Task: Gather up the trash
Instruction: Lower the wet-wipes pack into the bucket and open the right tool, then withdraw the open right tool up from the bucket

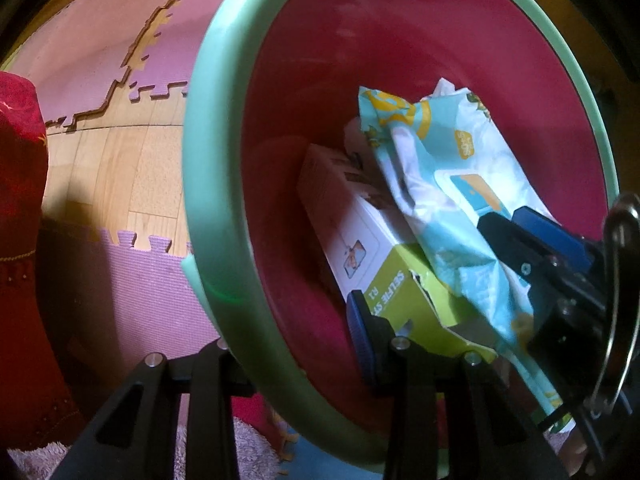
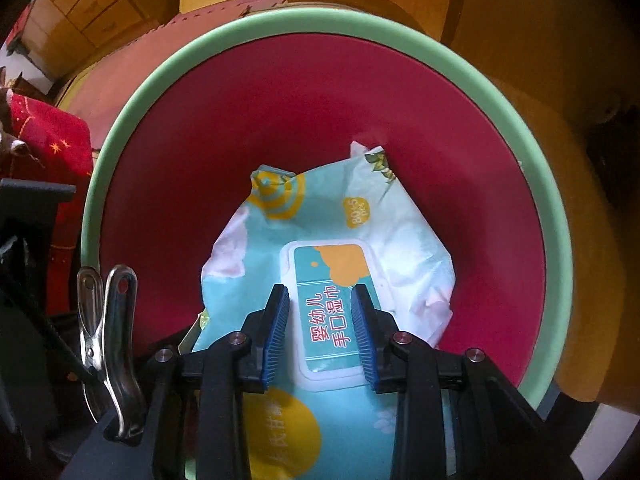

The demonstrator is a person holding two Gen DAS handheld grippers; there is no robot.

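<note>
Right tongs [image 2: 322, 334] fill the near edge of the right wrist view. Blue pads [image 2: 276, 332] stand part closed against either side of the hard lid on a wipes pack [image 2: 352, 220], so I read this as a pinch on the pack.

Pack position: inside the bin [image 2: 132, 92], below the green rim, with its far end low against the red wall. In the left wrist view it lies draped over a white and green box [image 1: 360, 236] already in the bin.

Left tongs [image 1: 292, 344]: nearly pressed together across the bin rim, one finger inside and one outside, clamping it. Bin sits over floor [image 1: 120, 168] and foam mat [image 1: 140, 292]. I cannot tell whether its base rests on them.

Risks, as judged:
- Lid is smooth plastic and the bag is crumpled film. Pads could slide off early, though a drop from here would probably land inside.
- Near end of the pack runs under the right tongs, out of sight. If it overhangs the rim, release could let it slide out.
- Pack propped on the slanted box may spring or shift once freed.
- Rim grip is narrow. A push from the right tongs on box or wall could twist the bin out of the left tongs and spill both items.
- Both tongs work close together at one side, so a knock is possible.
</note>
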